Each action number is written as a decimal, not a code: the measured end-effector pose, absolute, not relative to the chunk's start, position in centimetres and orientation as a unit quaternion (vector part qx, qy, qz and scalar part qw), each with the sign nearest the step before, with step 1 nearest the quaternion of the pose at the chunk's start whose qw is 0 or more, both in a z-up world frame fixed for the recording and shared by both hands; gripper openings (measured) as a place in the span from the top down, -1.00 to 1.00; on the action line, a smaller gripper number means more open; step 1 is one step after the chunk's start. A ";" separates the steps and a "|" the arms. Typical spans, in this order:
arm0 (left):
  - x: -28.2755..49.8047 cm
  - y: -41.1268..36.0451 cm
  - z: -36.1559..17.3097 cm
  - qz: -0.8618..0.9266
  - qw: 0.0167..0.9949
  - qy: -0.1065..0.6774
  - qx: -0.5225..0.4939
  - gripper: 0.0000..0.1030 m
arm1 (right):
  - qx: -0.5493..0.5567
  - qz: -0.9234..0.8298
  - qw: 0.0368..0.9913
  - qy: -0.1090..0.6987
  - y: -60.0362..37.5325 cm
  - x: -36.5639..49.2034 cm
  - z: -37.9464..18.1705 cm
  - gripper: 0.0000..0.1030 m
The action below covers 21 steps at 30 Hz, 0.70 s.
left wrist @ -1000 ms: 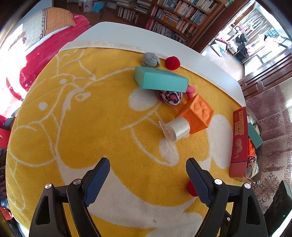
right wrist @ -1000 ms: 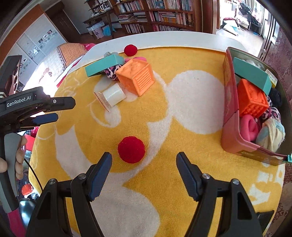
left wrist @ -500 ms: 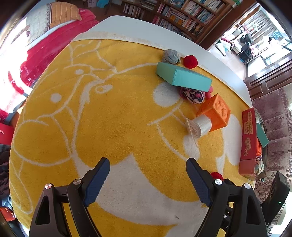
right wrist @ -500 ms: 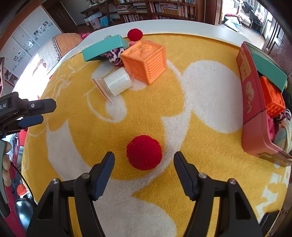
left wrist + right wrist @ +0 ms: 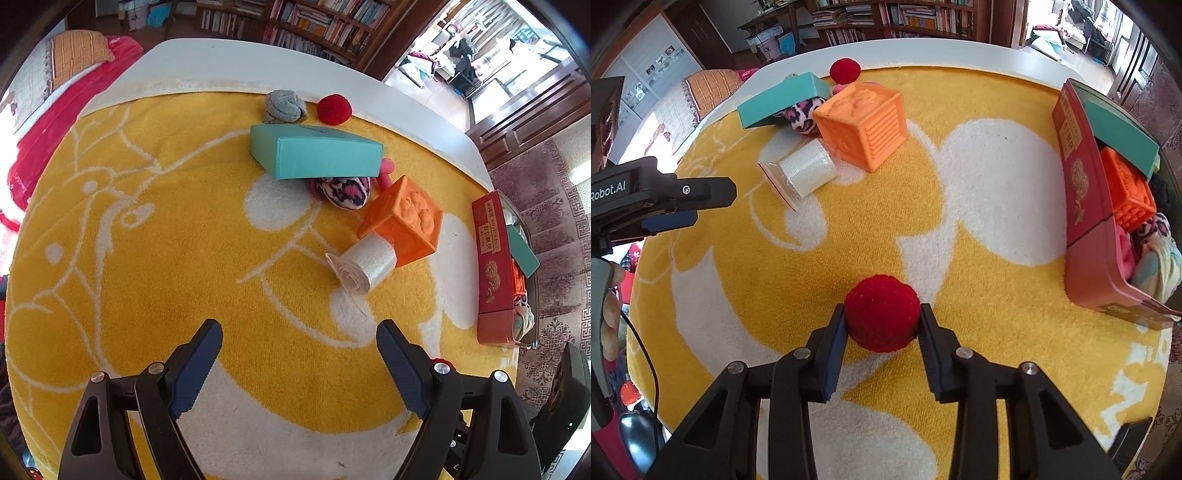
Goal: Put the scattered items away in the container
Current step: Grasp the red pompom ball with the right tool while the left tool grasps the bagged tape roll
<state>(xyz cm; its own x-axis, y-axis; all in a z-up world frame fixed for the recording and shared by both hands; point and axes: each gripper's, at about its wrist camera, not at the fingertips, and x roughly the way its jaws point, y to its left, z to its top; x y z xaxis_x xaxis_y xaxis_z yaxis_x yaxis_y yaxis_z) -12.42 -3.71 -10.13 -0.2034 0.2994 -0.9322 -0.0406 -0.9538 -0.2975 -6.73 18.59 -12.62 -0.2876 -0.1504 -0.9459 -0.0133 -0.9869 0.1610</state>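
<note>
On the yellow towel (image 5: 960,280), toys wait to be put away. At the left, the left gripper (image 5: 299,354) hangs spread wide and holds nothing. Farther along lie a teal box (image 5: 783,98), an orange block (image 5: 862,125) and a white roll (image 5: 809,170). Next, the right gripper (image 5: 882,323) pinches a red ball (image 5: 882,312). Far right, the red container (image 5: 1082,206) already holds some things, so the job looks partly done.
</note>
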 end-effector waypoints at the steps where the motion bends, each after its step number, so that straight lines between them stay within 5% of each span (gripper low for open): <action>1: -12.8 -3.2 -10.2 0.769 0.117 -0.096 -0.621 -0.70 | 0.594 -0.800 0.039 -0.073 19.0 -6.6 -12.4 0.21; 21: -17.4 3.5 -14.0 0.759 0.180 0.007 -0.625 -0.69 | 0.587 -0.802 -0.004 -0.108 20.8 -5.0 -11.4 0.21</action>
<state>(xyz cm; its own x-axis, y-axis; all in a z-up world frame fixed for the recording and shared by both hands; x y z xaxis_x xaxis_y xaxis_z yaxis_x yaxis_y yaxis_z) -17.43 3.53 -14.04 -0.1537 0.2650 -0.9519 -0.2821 -0.9350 -0.2147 -4.97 20.82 -11.36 -0.3110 -0.1209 -0.9427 -0.1325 -0.9767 0.1689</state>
